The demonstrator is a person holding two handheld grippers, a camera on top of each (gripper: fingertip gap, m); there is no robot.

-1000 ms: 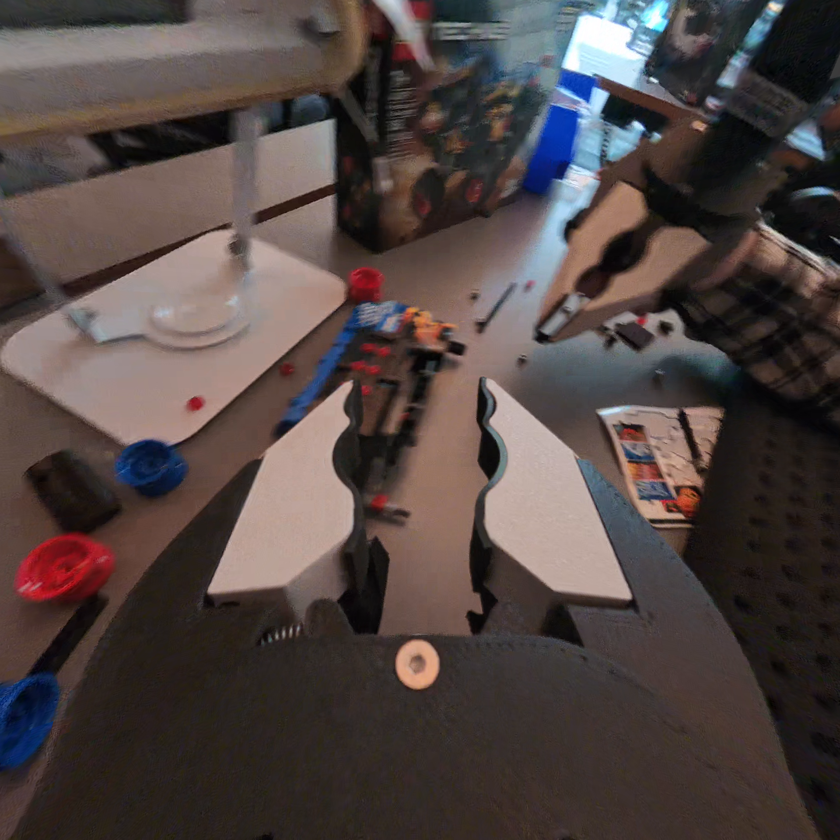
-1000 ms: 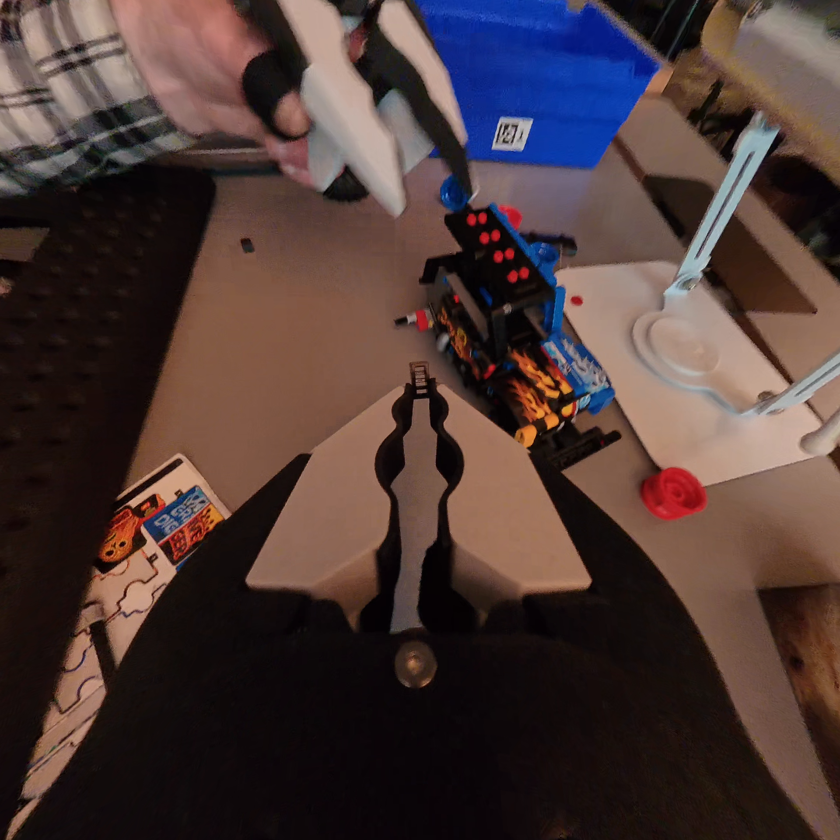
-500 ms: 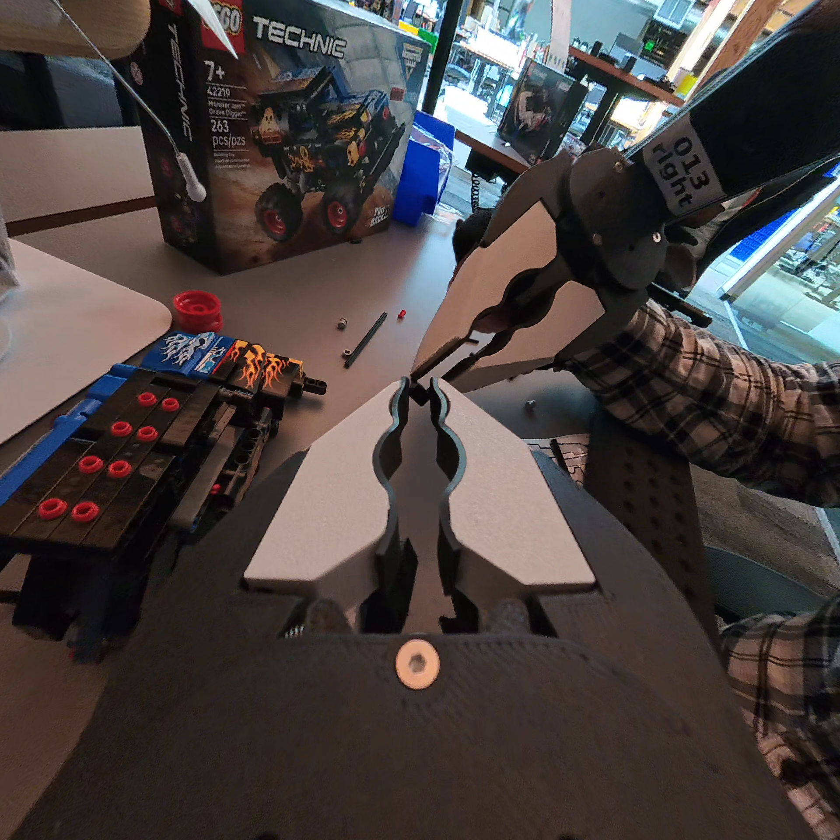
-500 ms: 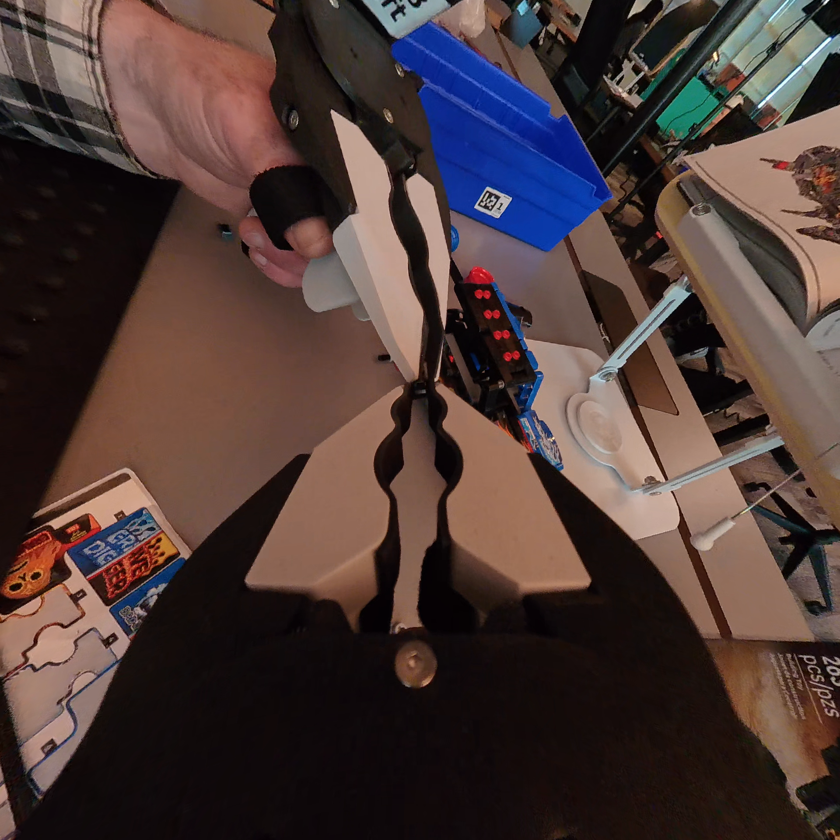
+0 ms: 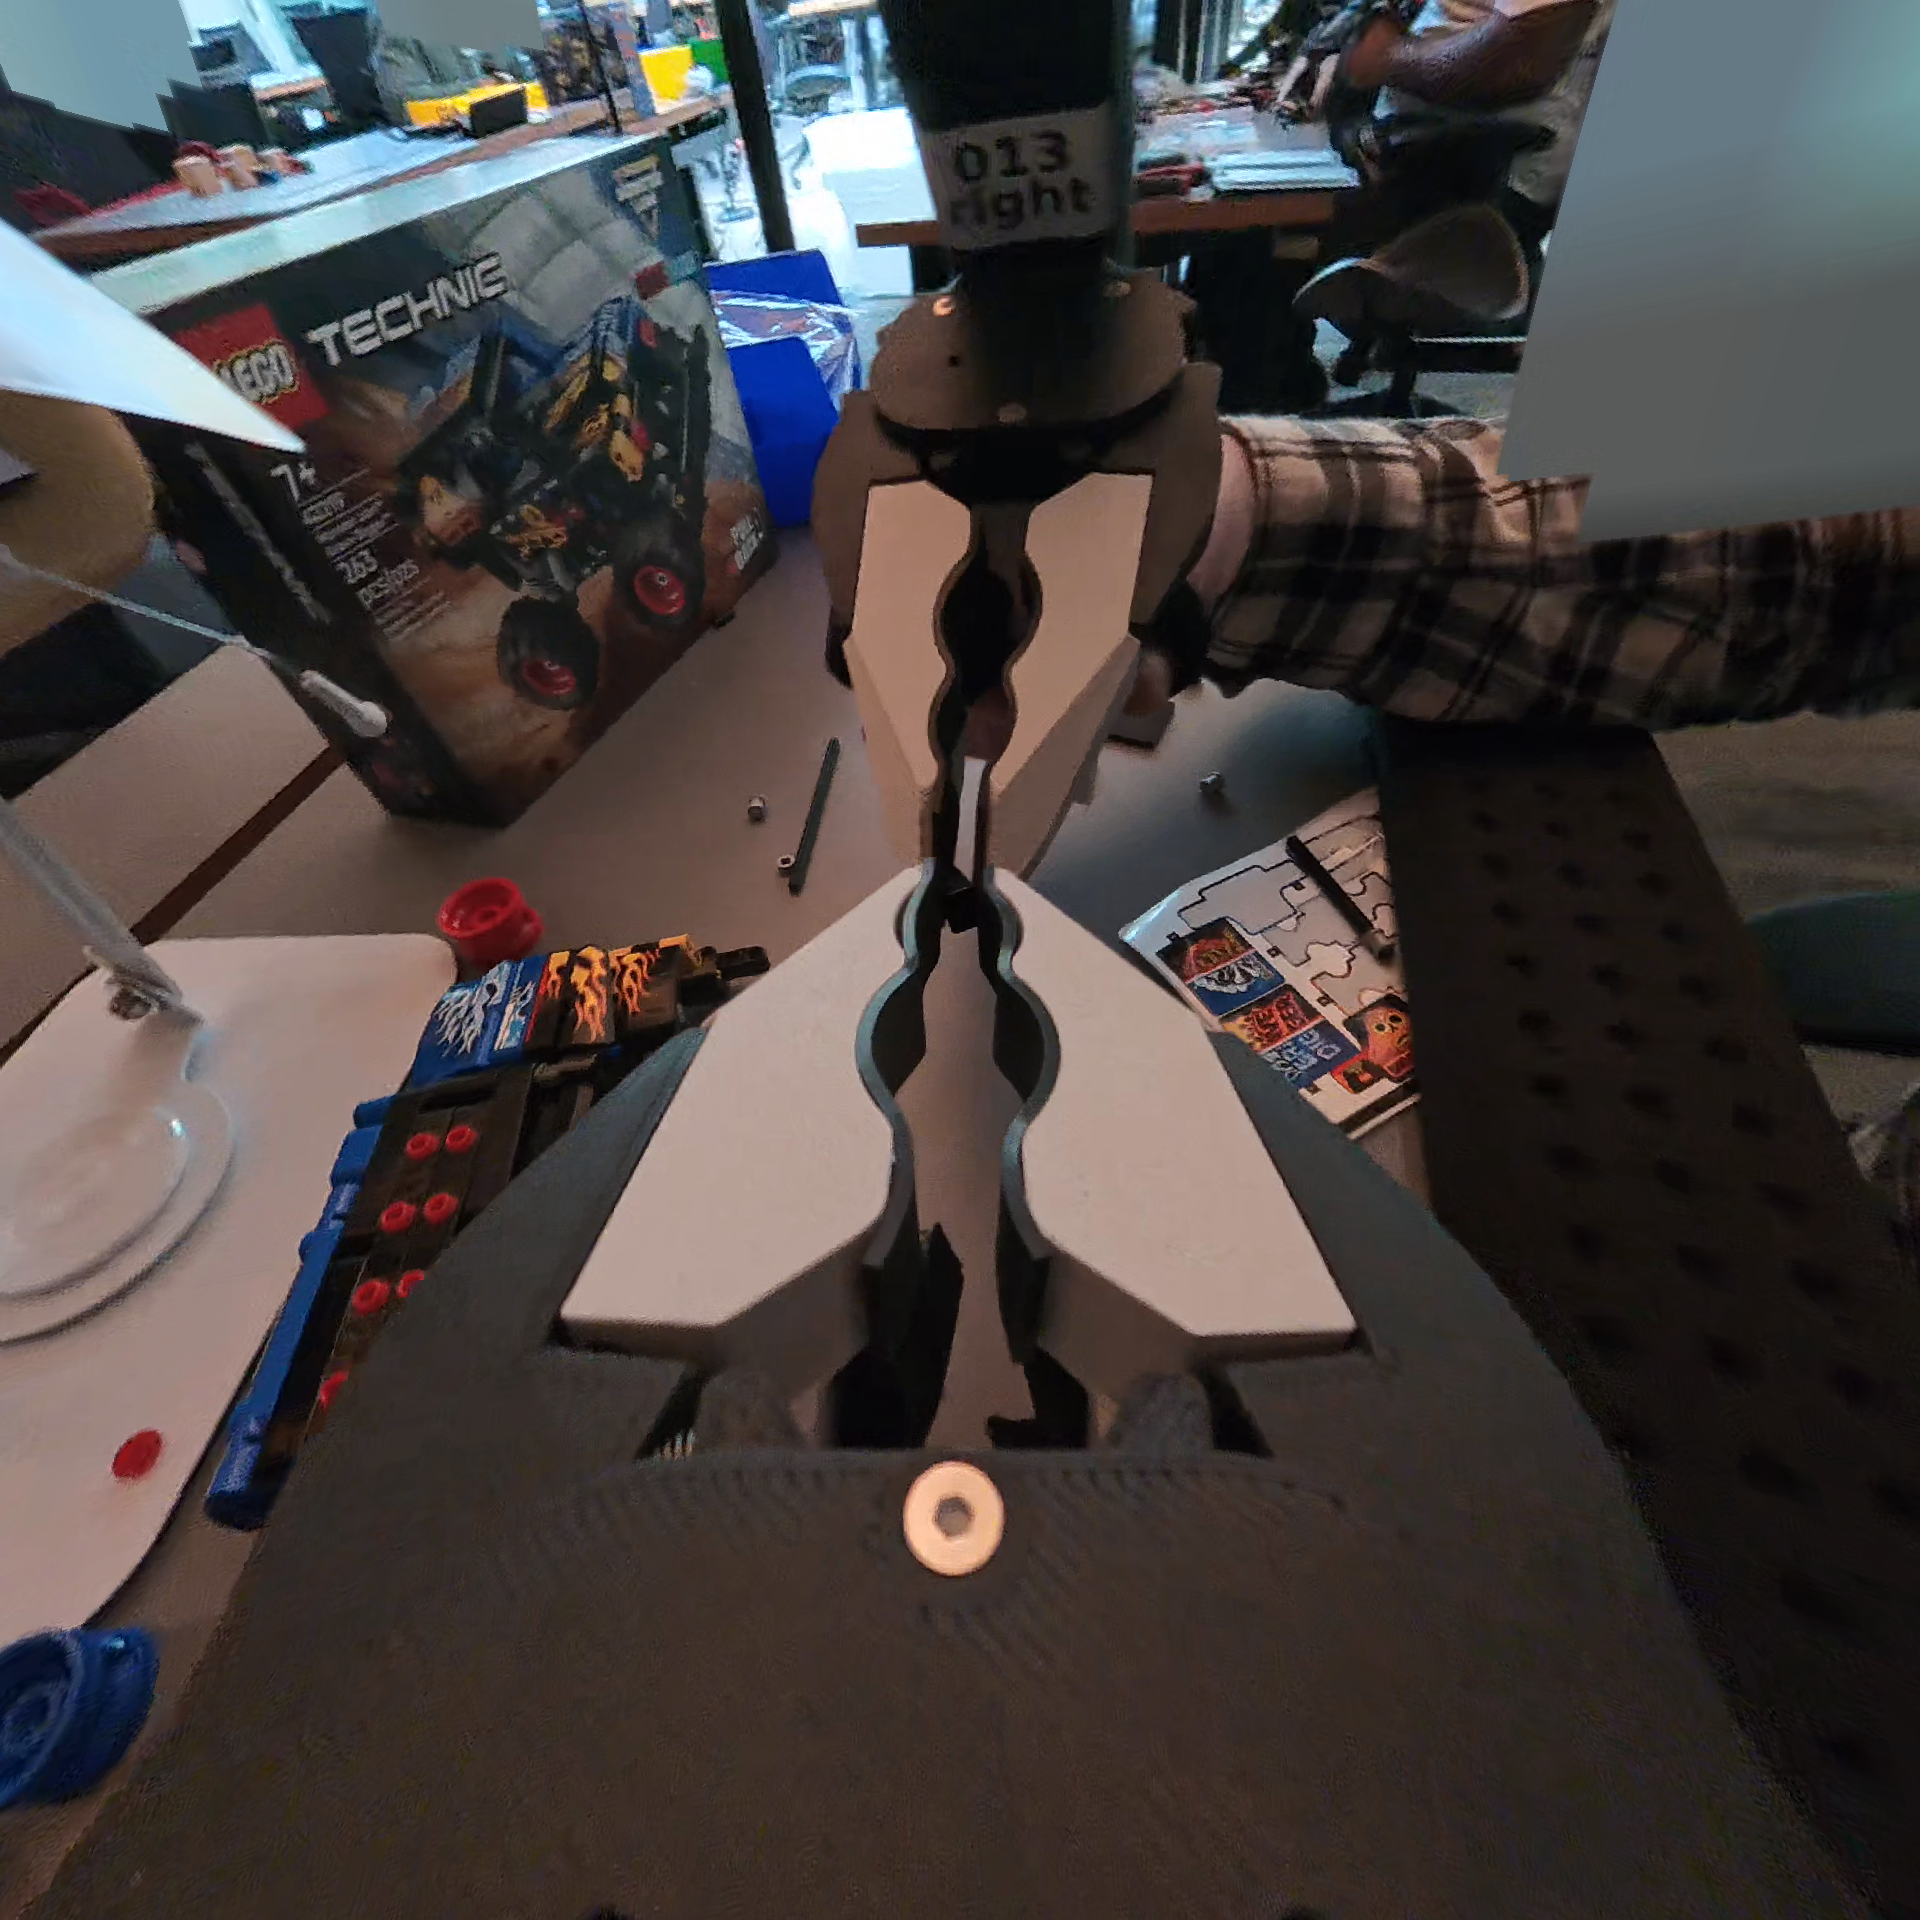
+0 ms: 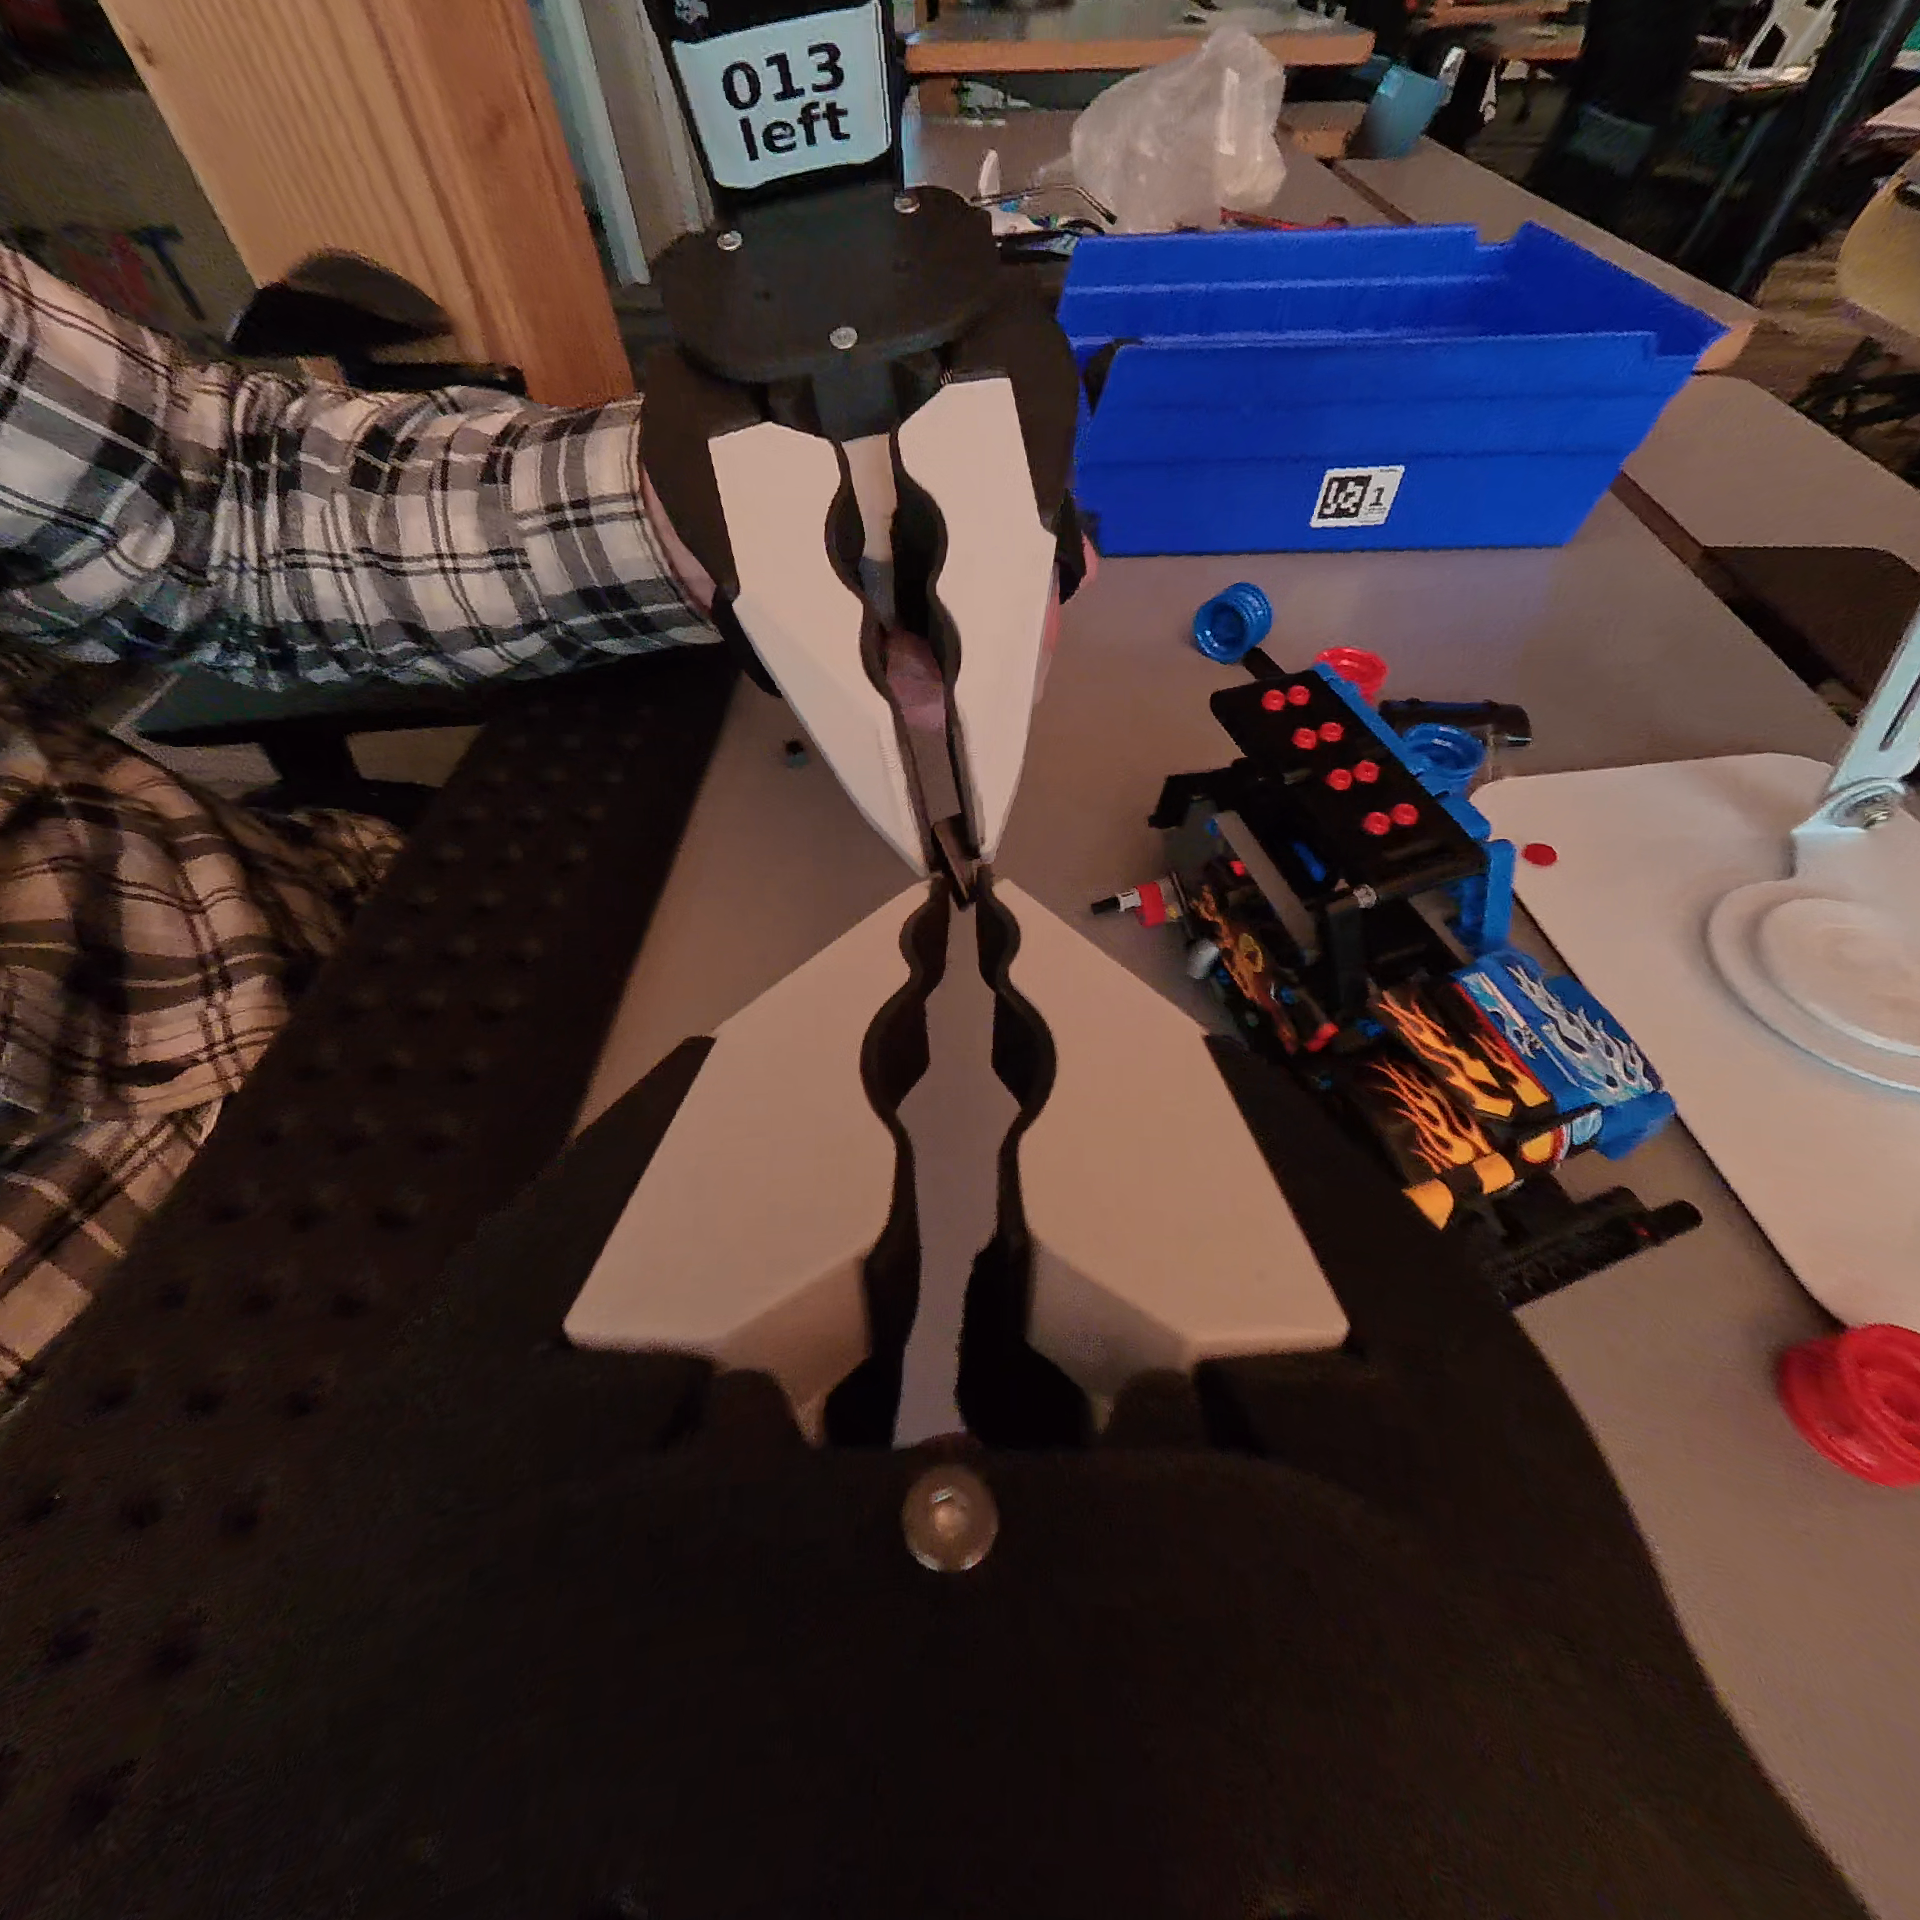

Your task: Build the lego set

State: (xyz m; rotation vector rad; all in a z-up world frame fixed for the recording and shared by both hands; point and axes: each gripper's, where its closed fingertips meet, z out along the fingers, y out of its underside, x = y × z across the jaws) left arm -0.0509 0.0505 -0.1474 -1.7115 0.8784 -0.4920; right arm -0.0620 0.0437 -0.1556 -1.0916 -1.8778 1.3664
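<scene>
Black piece (image 5: pixel 957 902) — between both jaws' tips.

Your grey worktop (image 6: pixel 1621 634) holds the half-built lego truck (image 6: pixel 1382 935), a blue bin (image 6: pixel 1351 416), loose red wheels (image 6: pixel 1860 1403) and blue wheels (image 6: pixel 1231 620), a white stand base (image 5: pixel 208 1143), the set's box (image 5: pixel 468 499), a sticker sheet (image 5: pixel 1288 997) and a black mat (image 5: pixel 1621 1143).
</scene>
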